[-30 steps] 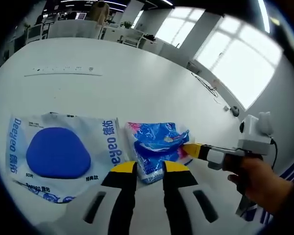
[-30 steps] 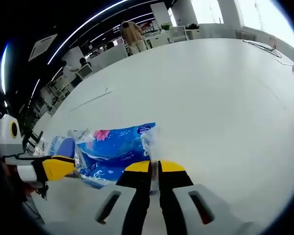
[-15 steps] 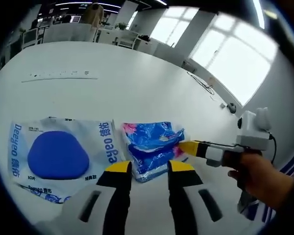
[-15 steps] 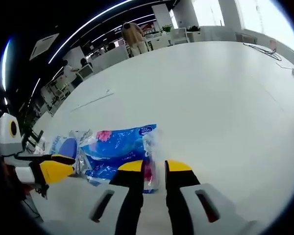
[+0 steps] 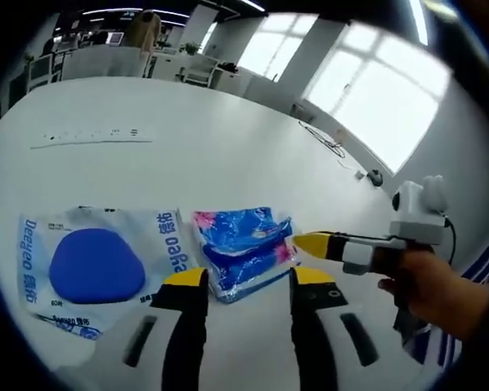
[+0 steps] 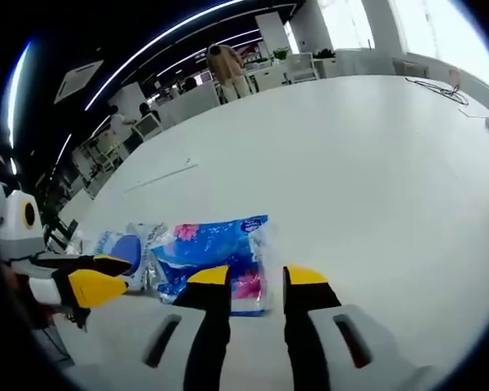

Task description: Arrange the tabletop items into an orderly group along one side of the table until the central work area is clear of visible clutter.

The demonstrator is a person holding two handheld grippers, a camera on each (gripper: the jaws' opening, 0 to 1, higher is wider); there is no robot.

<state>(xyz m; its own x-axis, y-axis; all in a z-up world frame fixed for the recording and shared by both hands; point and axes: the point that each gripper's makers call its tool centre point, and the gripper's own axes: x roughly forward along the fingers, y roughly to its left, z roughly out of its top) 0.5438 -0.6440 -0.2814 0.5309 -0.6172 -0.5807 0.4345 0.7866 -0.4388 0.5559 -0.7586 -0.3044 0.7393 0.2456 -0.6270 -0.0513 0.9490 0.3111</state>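
Both grippers stand with jaws apart and hold nothing. The left gripper (image 5: 242,281) has its yellow tips either side of the near edge of the crinkled blue plastic packet with pink flower print (image 5: 243,248), not closed on it. The right gripper (image 6: 257,278) likewise straddles that packet's end (image 6: 220,259) from the opposite side, its tips apart.

To the left of the left gripper lies the flat white plastic pack with a large blue oval and blue lettering (image 5: 98,265), edge to edge with the blue packet. The two lie side by side on the white table (image 5: 228,147), which reads as a deliberate grouping along one side. Both packs appear sealed; their contents cannot be seen. The tabletop beyond them looks bare apart from faint markings.
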